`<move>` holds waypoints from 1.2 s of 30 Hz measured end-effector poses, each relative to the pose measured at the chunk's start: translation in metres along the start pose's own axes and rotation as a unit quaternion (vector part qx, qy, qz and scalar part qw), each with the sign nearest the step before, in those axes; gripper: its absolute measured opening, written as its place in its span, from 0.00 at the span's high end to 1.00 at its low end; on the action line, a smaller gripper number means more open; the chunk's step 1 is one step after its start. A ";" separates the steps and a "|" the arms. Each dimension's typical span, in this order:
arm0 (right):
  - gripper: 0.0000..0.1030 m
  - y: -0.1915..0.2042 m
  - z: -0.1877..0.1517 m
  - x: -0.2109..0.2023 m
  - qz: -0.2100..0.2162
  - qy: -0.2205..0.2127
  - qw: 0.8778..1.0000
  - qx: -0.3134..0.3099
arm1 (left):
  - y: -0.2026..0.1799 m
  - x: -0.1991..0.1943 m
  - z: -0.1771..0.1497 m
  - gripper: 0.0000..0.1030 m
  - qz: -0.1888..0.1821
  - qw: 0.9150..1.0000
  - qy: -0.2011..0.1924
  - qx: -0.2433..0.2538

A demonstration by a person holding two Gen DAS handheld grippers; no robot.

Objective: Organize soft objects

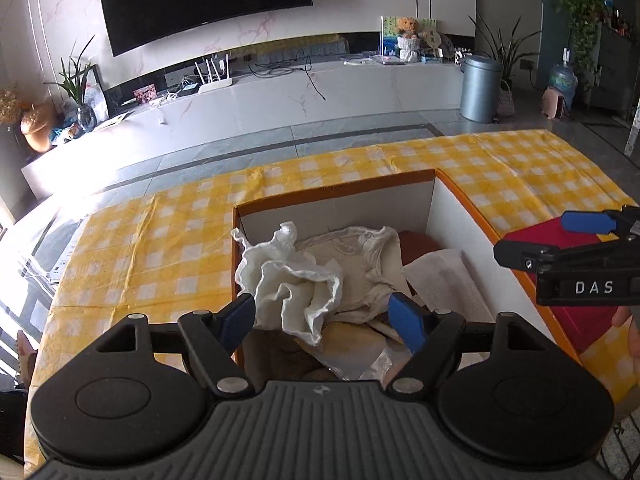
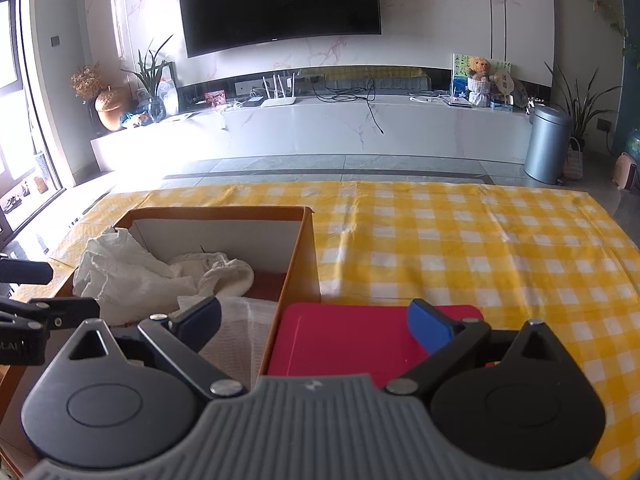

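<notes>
The left tongs [image 1: 326, 316] stand wide apart and empty, poised above the near end of the cardboard box [image 1: 336, 194]. The box, orange outside and white inside, has its long axis running from the near edge of the table [image 2: 480, 240] toward the far edge. Inside lie a crumpled white cloth [image 1: 292, 276] against the left wall, a cream garment [image 1: 360, 256] in the middle and a folded white towel [image 1: 444, 280] by the right wall. The right tongs [image 2: 316, 320] are apart, straddling the box's right wall, one pad over a red item [image 2: 344, 340] just beside the box.

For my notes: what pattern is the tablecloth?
Yellow-and-white check; the tablecloth shows best in the right wrist view.
</notes>
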State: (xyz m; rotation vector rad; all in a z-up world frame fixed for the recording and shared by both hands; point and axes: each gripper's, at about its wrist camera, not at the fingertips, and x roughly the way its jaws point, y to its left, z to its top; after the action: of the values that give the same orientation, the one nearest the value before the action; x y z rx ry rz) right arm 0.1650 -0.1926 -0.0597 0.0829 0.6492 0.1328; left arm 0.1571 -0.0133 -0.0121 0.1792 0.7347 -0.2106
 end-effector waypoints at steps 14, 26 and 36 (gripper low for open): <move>0.05 0.000 0.001 0.002 -0.001 0.013 1.000 0.001 | 0.010 0.075 0.001 0.99 -0.017 0.997 0.062 -0.045; 0.05 -0.003 0.001 -0.002 0.001 0.016 1.000 0.010 | 0.008 0.080 -0.009 0.91 0.014 0.992 0.116 -0.042; 0.04 -0.009 0.008 -0.021 -0.007 -0.011 0.999 0.030 | -0.015 0.008 0.007 0.24 0.041 0.999 -0.012 -0.016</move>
State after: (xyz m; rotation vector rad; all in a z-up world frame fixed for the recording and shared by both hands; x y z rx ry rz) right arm 0.1543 -0.2046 -0.0419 0.1382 0.6326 0.0990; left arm 0.1637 -0.0302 -0.0135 0.1757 0.7054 -0.1219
